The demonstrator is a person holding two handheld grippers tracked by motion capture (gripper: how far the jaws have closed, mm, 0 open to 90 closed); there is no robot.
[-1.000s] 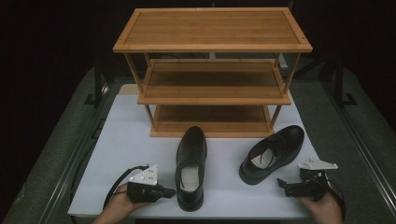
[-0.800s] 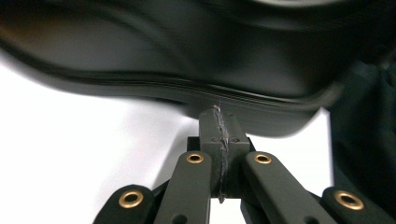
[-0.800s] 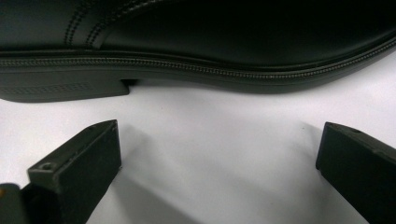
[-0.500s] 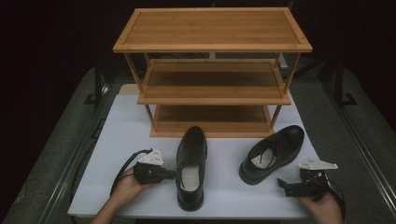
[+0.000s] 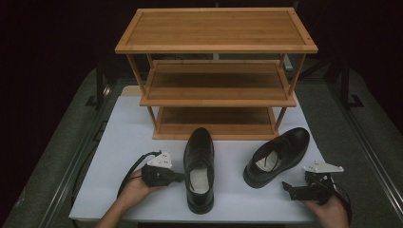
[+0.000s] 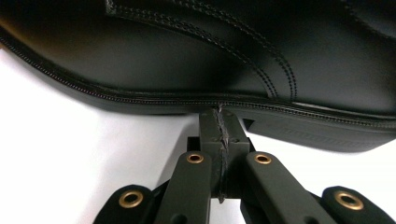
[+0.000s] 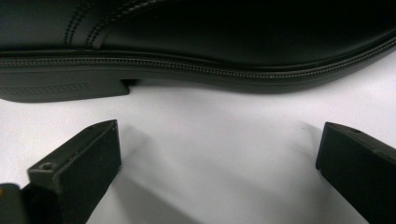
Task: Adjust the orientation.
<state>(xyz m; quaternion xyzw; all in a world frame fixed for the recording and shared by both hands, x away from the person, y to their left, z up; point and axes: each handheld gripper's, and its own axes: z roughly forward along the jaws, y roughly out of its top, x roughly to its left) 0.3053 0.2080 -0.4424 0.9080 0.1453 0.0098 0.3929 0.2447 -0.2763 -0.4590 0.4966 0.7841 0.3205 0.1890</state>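
With the left tool (image 5: 179, 177) pressed together at the welt of the left dress shoe (image 5: 199, 167) on the tabletop (image 5: 119, 142), jaws should be spread before gripping the side, while the right tool (image 5: 286, 187) is held spread near the right dress shoe (image 5: 278, 154).

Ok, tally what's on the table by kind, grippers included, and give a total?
Black dress shoes: 2, left shoe and right shoe
Wooden three-tier rack: 1
Grippers: 2, left gripper shut, right gripper open
Total: 5
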